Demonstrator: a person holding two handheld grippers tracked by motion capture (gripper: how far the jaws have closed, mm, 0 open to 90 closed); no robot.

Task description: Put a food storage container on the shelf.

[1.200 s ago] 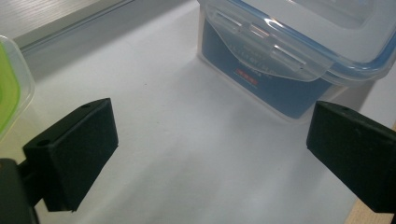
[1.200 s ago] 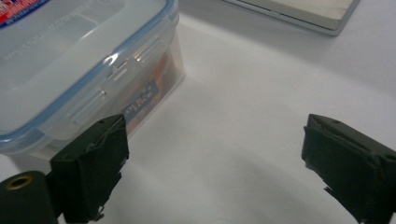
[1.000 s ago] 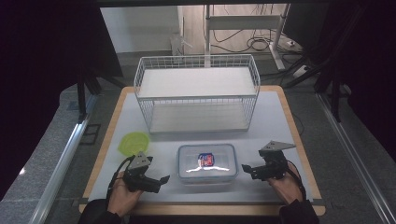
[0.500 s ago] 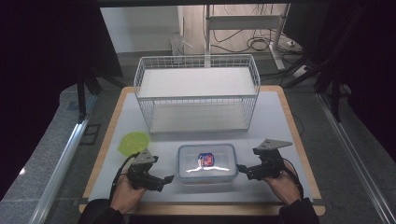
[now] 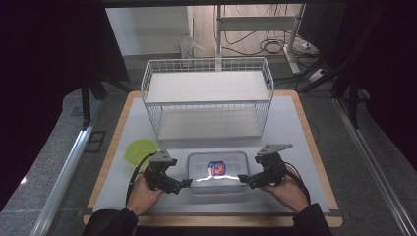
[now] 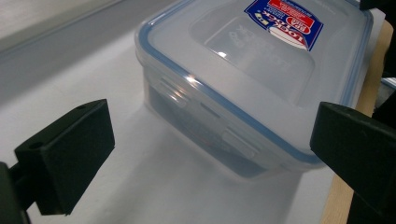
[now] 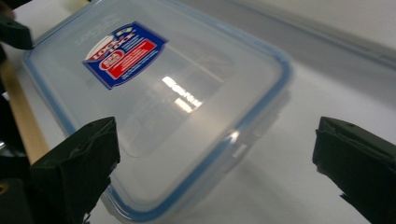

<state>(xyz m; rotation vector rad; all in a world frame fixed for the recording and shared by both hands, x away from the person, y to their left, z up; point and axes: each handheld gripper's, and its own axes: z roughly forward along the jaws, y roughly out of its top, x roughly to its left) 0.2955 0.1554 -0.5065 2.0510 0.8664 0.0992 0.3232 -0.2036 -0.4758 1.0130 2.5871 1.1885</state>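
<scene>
A clear plastic food container [image 5: 216,173] with a blue-rimmed lid and a red-and-blue label sits near the table's front edge. My left gripper [image 5: 185,183] is at its left end, open, its jaws straddling the container's [image 6: 243,79] near-left corner without touching it. At the right end my right gripper [image 5: 243,178] stands open too, its jaws wide apart around the container's [image 7: 159,102] corner. A hand holds each gripper from below.
A white wire basket [image 5: 206,98] stands behind the container, across the middle of the white mat [image 5: 290,132]. A yellow-green round lid [image 5: 139,150] lies at the left, just behind my left gripper. The wooden table edge [image 5: 216,220] runs close in front.
Both grippers have moved inward towards the container's ends, the left one rightward and the right one leftward. The container has stayed in place.
</scene>
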